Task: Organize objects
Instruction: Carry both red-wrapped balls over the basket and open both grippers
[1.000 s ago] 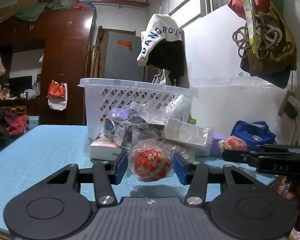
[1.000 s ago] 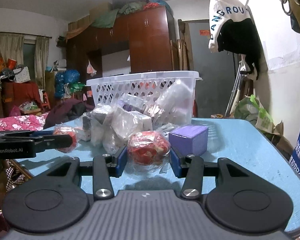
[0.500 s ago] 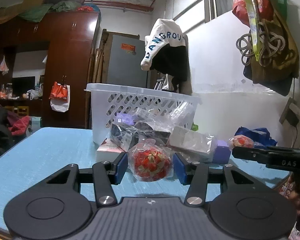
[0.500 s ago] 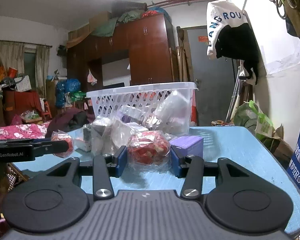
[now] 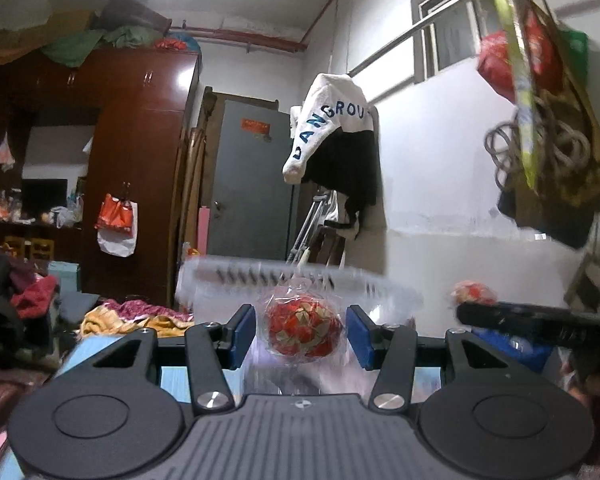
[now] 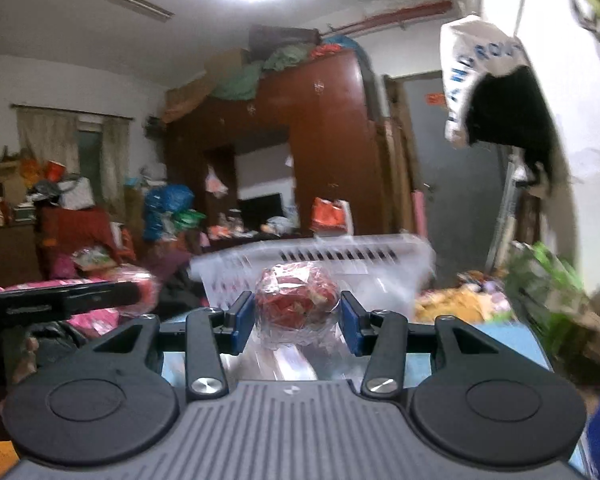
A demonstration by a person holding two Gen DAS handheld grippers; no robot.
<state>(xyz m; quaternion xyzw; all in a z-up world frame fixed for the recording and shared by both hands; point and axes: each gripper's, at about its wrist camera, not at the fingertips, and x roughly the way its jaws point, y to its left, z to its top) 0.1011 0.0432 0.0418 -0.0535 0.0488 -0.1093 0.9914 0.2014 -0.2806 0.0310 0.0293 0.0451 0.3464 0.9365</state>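
My left gripper (image 5: 301, 334) is shut on a red patterned ball wrapped in clear plastic (image 5: 302, 330) and holds it in the air near the rim of the white plastic basket (image 5: 236, 274). My right gripper (image 6: 297, 320) is shut on a second red wrapped ball (image 6: 296, 304), also lifted in front of the basket (image 6: 340, 256). Each gripper shows in the other's view, the right one (image 5: 540, 320) at the right and the left one (image 6: 60, 306) at the left. Both views are blurred by motion.
The blue table (image 6: 508, 344) lies below the grippers. A brown wardrobe (image 5: 140, 160) stands behind. Clothes hang on the white wall (image 5: 336, 148) to the right. Bags hang at the far right (image 5: 552, 132).
Both grippers have risen from table level with their balls, so the basket rim now sits level with the balls. The pile of wrapped items on the table has dropped out of view.
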